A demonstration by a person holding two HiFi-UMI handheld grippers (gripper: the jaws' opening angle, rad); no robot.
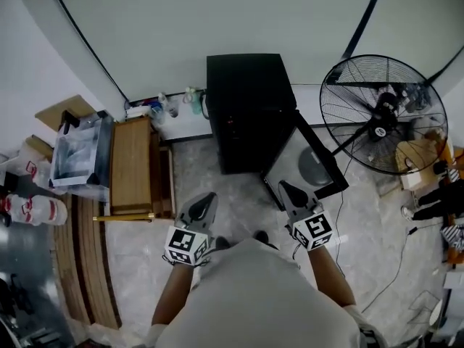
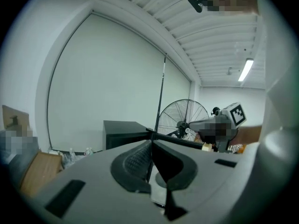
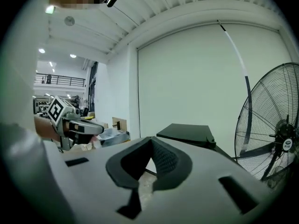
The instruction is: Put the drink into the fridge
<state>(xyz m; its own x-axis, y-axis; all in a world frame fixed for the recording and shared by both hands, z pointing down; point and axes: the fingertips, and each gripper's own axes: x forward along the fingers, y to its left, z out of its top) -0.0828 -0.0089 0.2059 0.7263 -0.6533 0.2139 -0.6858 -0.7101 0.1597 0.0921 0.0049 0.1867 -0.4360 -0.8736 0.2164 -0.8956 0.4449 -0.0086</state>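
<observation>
A black mini fridge (image 1: pixel 250 111) stands against the far wall, its door (image 1: pixel 304 169) swung open to the right. Several small drink bottles (image 1: pixel 177 106) line the wall's foot left of the fridge; they show faintly in the left gripper view (image 2: pixel 72 154). My left gripper (image 1: pixel 203 205) (image 2: pixel 150 146) is shut and empty, held in front of the fridge. Beside it my right gripper (image 1: pixel 293 194) (image 3: pixel 150 141) is shut too, with nothing in it, just short of the open door. The fridge (image 3: pixel 187 134) lies ahead of both.
A wooden bench (image 1: pixel 132 165) and a clear plastic box (image 1: pixel 80 154) stand on the left. Red-labelled bottles (image 1: pixel 29 209) lie at the far left. A big floor fan (image 1: pixel 384 114) stands right of the fridge, with cables (image 1: pixel 395 267) on the marble floor.
</observation>
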